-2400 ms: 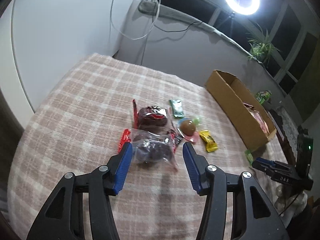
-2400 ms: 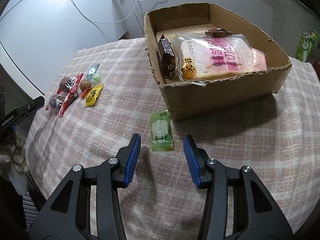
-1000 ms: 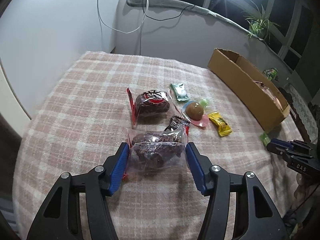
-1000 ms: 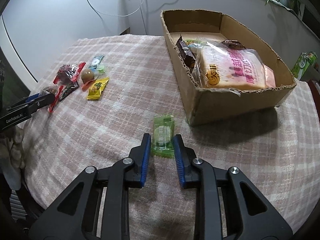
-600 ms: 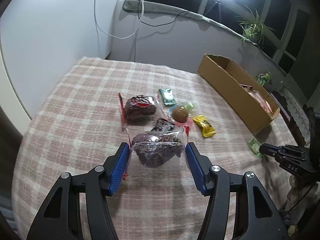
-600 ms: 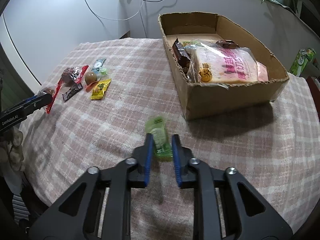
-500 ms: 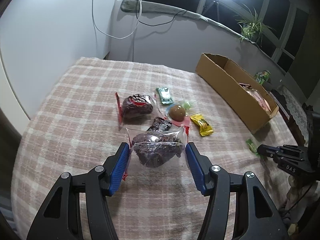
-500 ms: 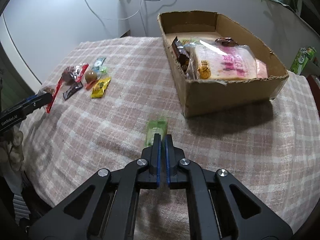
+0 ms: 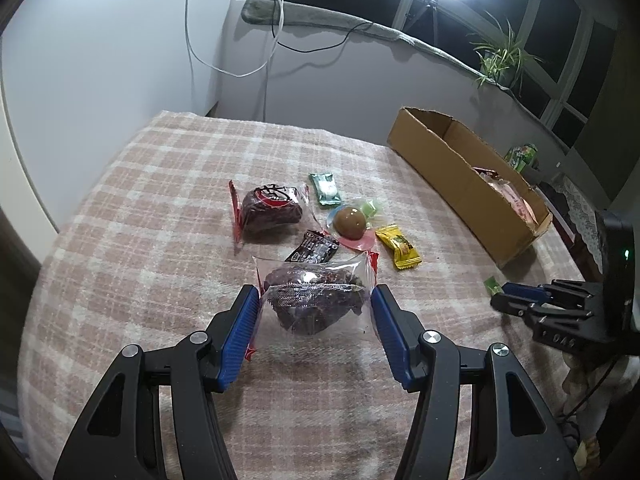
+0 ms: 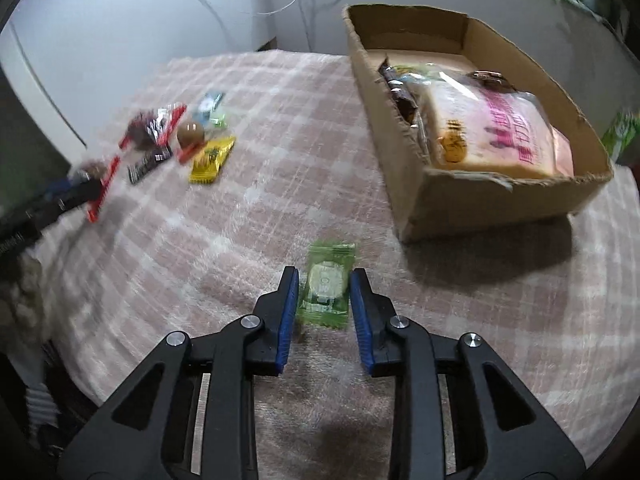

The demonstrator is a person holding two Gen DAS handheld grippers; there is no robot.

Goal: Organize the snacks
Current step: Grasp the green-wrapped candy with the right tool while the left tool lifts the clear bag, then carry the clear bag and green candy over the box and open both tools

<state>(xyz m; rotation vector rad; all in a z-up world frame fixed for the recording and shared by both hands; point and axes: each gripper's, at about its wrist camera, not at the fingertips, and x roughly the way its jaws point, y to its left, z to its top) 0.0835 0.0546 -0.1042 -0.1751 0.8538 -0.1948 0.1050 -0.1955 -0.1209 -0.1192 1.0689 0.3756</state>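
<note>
Support surface: table under a pink-and-white plaid cloth (image 9: 152, 216). Resting on the cloth: cardboard box (image 10: 472, 200) at the far right side; a cluster of snacks well apart from it, comprising a red-edged bag of dark fruit (image 9: 270, 210), green packet (image 9: 326, 188), brown ball (image 9: 351, 222) on a pink wrapper, yellow candy (image 9: 399, 247) and black sachet (image 9: 314, 249). The cloth hangs over the table's rounded near edge.

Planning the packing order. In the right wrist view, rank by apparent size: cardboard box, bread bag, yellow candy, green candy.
1. Cardboard box
2. Bread bag inside it
3. Green candy and yellow candy: unsure. The green one looks bigger, but it sits much nearer the camera, between the right gripper's fingers.
</note>
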